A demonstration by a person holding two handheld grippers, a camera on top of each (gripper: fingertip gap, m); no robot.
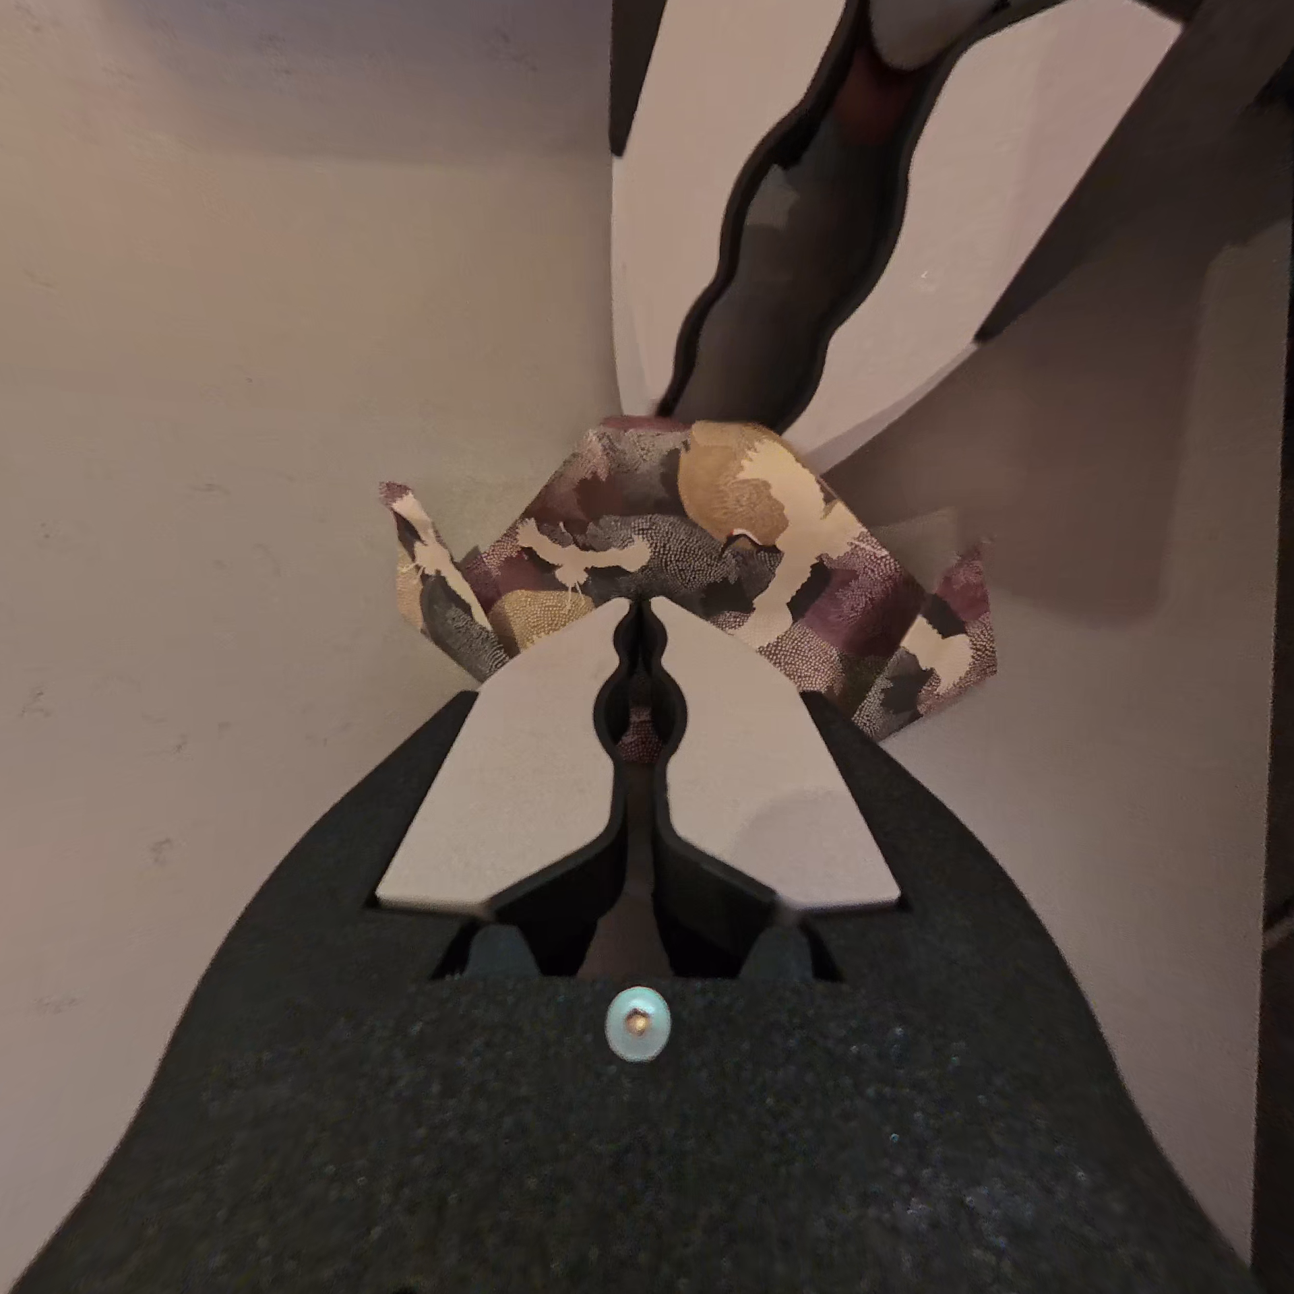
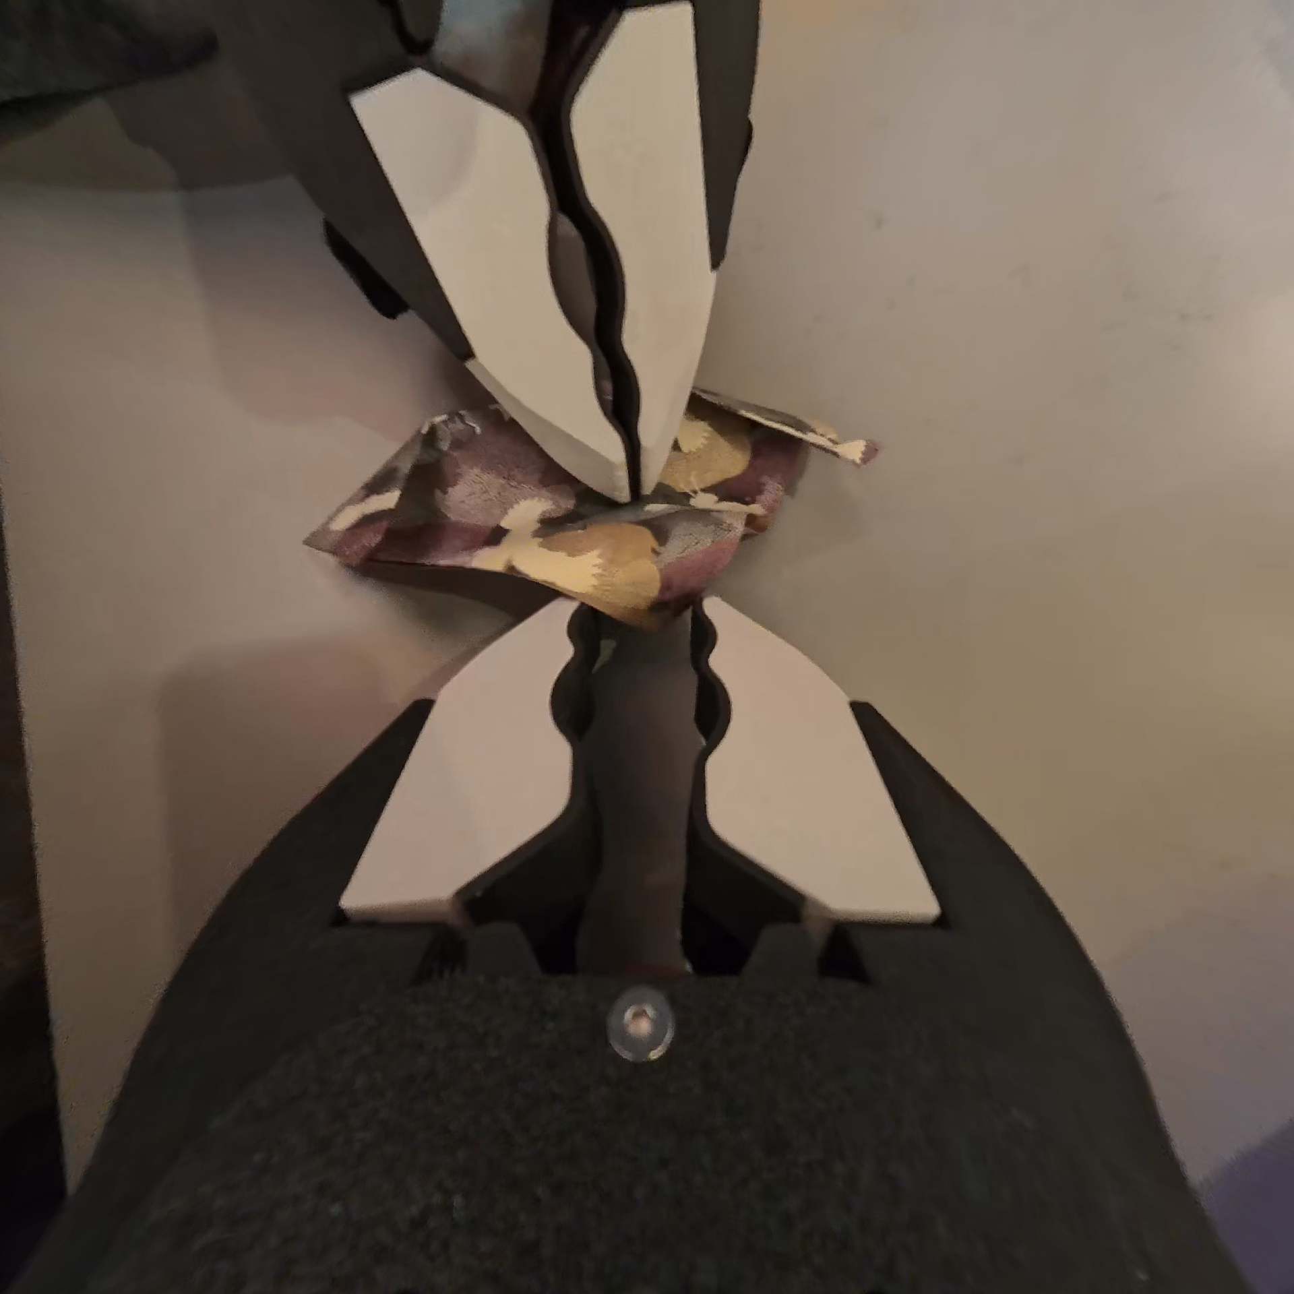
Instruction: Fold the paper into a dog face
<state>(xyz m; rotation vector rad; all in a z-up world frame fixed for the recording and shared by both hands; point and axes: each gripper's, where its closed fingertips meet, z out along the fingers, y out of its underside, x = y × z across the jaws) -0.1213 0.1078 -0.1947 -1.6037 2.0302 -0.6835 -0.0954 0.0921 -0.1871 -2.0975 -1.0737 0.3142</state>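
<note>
The paper is patterned in purple, grey, gold and cream, folded into a small angular shape with raised side flaps, and lies on a pale table. My left gripper is shut, its tips pinching the paper's near edge, and paper shows through the gap between its fingers. In the right wrist view the left gripper comes down from the top onto the paper. My right gripper is open, with the paper's gold corner between its tips. Its white fingers reach in from the top of the left wrist view.
The pale table surrounds the paper. A dark strip runs along the right edge in the left wrist view and along the left edge in the right wrist view. A dark cloth-like shape sits at the top left. Less than 4 cm separates the two grippers' tips.
</note>
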